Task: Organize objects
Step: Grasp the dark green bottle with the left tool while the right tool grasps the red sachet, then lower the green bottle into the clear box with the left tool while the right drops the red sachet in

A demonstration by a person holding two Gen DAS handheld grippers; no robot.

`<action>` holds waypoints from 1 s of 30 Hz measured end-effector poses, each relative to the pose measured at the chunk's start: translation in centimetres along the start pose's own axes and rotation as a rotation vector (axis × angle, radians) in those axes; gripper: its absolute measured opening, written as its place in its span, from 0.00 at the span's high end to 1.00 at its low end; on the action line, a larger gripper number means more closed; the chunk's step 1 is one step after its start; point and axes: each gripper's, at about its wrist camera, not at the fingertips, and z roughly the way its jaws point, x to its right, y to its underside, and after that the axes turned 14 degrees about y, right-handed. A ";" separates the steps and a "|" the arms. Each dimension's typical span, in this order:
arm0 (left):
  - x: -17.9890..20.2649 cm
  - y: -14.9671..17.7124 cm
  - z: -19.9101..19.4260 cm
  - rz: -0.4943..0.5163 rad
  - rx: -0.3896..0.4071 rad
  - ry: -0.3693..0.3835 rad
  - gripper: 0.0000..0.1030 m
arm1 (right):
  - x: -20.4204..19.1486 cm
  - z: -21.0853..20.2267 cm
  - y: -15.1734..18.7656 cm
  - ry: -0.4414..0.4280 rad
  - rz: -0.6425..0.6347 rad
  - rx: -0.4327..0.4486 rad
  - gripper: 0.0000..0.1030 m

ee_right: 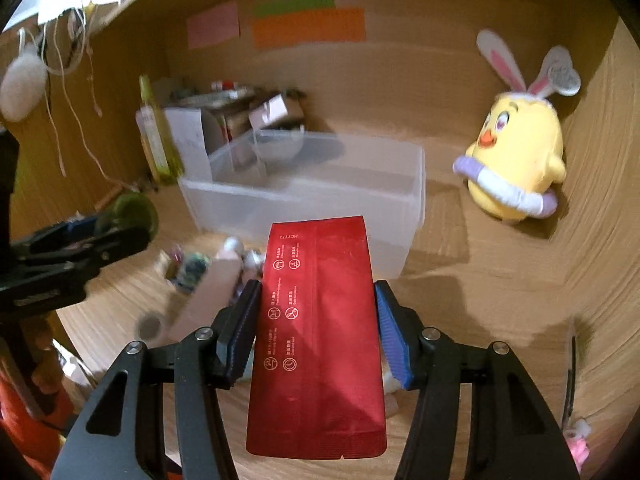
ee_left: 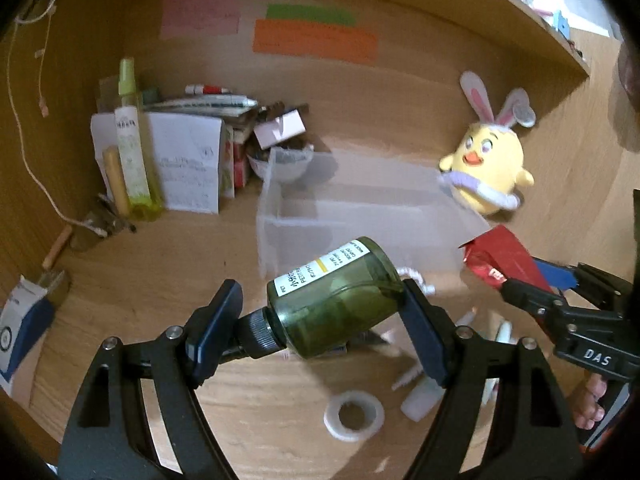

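My left gripper (ee_left: 320,300) is shut on a dark green bottle (ee_left: 340,292) held lengthwise above the desk, one pad on its black cap and the other on its base. My right gripper (ee_right: 318,296) is shut on a flat red foil pouch (ee_right: 318,320), which sticks out forward between the pads. In the left wrist view the right gripper (ee_left: 536,292) shows at the right edge with the red pouch (ee_left: 500,256). An empty clear plastic box (ee_right: 300,200) stands just beyond both grippers; its near left wall (ee_left: 268,216) is behind the bottle.
A yellow chick plush (ee_right: 520,160) with bunny ears leans in the right corner. A tall green spray bottle (ee_left: 132,140), papers and small boxes (ee_left: 192,160) crowd the back left. A white tape roll (ee_left: 354,414) and small loose items (ee_right: 200,272) lie on the desk below the grippers.
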 end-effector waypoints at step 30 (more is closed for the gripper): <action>-1.1 -9.7 14.1 0.059 -0.262 0.099 0.23 | 0.7 12.1 -11.0 0.017 0.009 -0.078 0.50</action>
